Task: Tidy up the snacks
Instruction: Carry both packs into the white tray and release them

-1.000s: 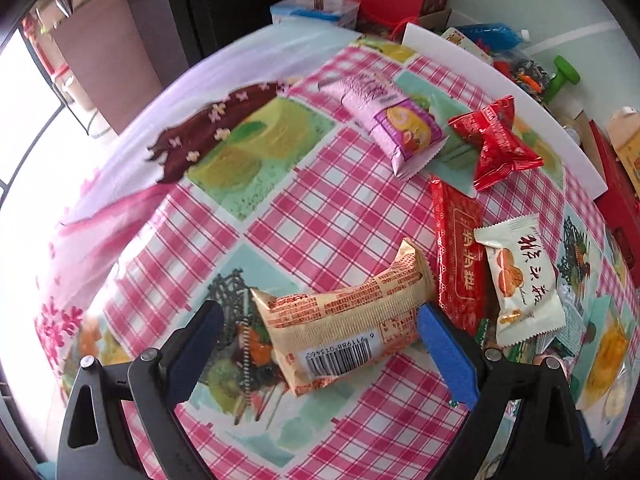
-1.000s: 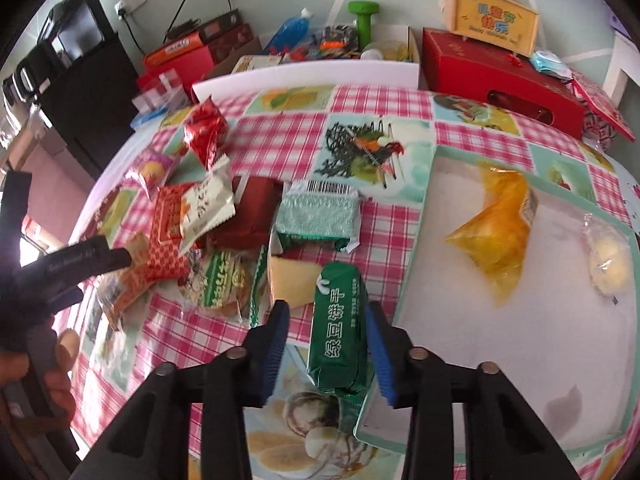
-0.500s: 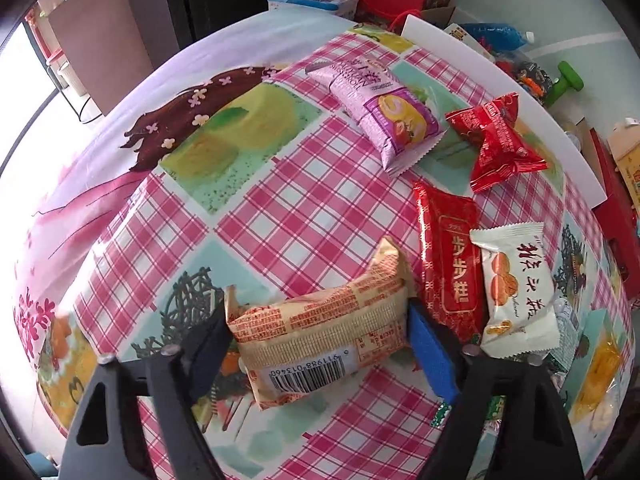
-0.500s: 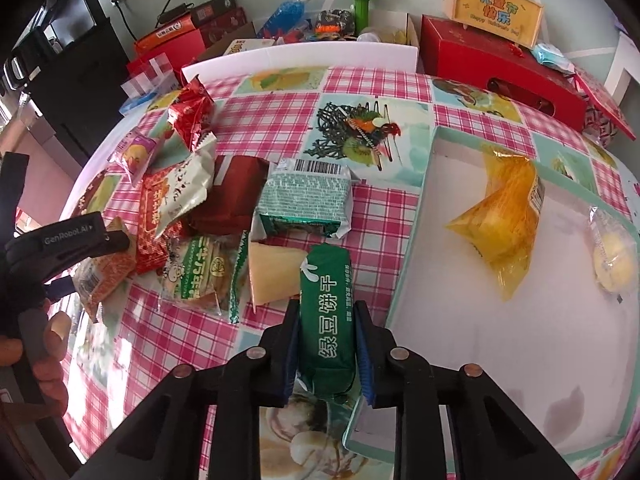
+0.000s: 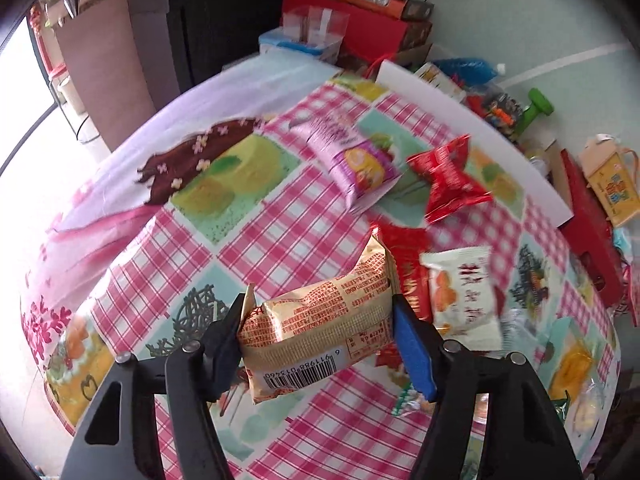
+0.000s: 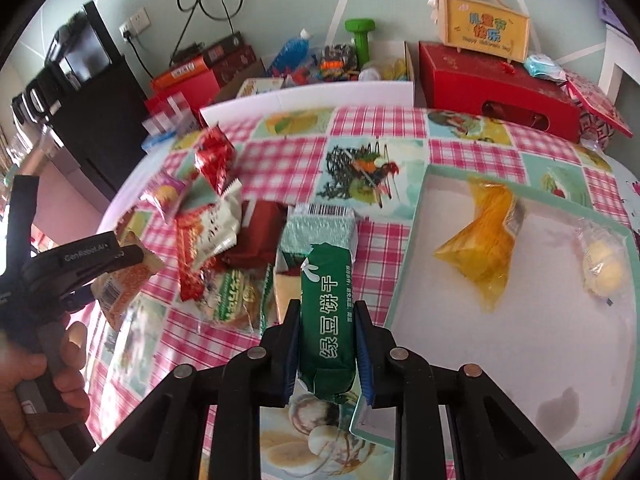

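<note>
- The left gripper (image 5: 316, 340) has just been closing its jaws, and now it grasps the tan snack pack (image 5: 320, 336) at its two short ends, low in the middle of the left wrist view. I think this hold is chosen because the pack lies crosswise between the jaws.
- The right gripper (image 6: 327, 346) is clenched on the green biscuit pack (image 6: 327, 316) at the bottom centre of the right wrist view. It pinches the long sides, so the pack points forward and does not swing.
- Both packs seem lifted off the checked tablecloth (image 5: 240, 248), though blur makes this unsure.
- The white tray (image 6: 416, 240) lies at the right of the right wrist view, with a yellow bag (image 6: 480, 252) already inside. The green pack hangs just beside its near left corner, probably because the tray is where the snacks go.
- The other snacks stay in a loose pile (image 6: 224, 248) at the left centre.
</note>
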A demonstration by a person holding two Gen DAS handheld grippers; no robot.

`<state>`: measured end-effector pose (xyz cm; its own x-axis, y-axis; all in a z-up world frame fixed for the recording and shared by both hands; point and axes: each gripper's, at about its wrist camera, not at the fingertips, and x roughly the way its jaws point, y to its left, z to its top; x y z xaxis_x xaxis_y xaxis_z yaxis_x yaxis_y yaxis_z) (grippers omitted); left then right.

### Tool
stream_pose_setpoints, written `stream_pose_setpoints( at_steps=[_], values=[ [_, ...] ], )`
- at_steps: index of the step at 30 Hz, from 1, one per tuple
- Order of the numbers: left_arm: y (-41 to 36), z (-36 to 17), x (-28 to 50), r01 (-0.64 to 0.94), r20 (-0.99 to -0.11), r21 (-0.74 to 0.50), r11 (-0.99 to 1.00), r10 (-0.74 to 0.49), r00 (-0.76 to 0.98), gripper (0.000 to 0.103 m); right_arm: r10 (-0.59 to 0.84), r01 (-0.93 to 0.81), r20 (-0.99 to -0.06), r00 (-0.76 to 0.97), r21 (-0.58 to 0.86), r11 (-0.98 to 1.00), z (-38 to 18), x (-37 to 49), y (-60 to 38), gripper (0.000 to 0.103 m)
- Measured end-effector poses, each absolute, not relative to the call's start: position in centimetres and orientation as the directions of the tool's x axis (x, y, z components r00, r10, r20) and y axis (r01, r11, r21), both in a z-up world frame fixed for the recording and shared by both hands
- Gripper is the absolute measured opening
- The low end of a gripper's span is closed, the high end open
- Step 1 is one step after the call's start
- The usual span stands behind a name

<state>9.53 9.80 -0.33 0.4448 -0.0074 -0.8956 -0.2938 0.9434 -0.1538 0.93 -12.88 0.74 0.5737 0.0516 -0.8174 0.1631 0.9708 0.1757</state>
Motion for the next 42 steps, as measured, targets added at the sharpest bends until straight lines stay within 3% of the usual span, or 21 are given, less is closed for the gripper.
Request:
stream_pose_setpoints(
  at_steps=[10,26,35,42],
  values=[
    [4.4,2.6,8.7,-0.129,-0.854,-0.223,0.966,-0.13,0.503,0.07,-0.006,0.271,-0.798,0.603,0.197,0.942,2.4,-1.1,-17.2,0.026],
    [-10.1,4.9,4.9,0.271,-0.83,-0.207,0.94,-0.315,0.46,0.07,-0.343,0.724,-0.836,0.428,0.09,0.684,2.0,-9.3,-32.2,0.026],
    [-17.4,2.8,1.5,0.464,-0.866,-0.167,0.87,-0.354,0.352,0.07,-0.403,0.816,-0.847,0.348,0.062,0.574,1.5,-12.2,-36.2,0.026],
    [-20.4,0.1,-0.1,0.535,-0.901,-0.107,0.838,-0.309,0.303,0.07,-0.379,0.804,-0.859,0.344,0.061,0.591,0.3,-11.7,-36.5,0.026]
  ],
)
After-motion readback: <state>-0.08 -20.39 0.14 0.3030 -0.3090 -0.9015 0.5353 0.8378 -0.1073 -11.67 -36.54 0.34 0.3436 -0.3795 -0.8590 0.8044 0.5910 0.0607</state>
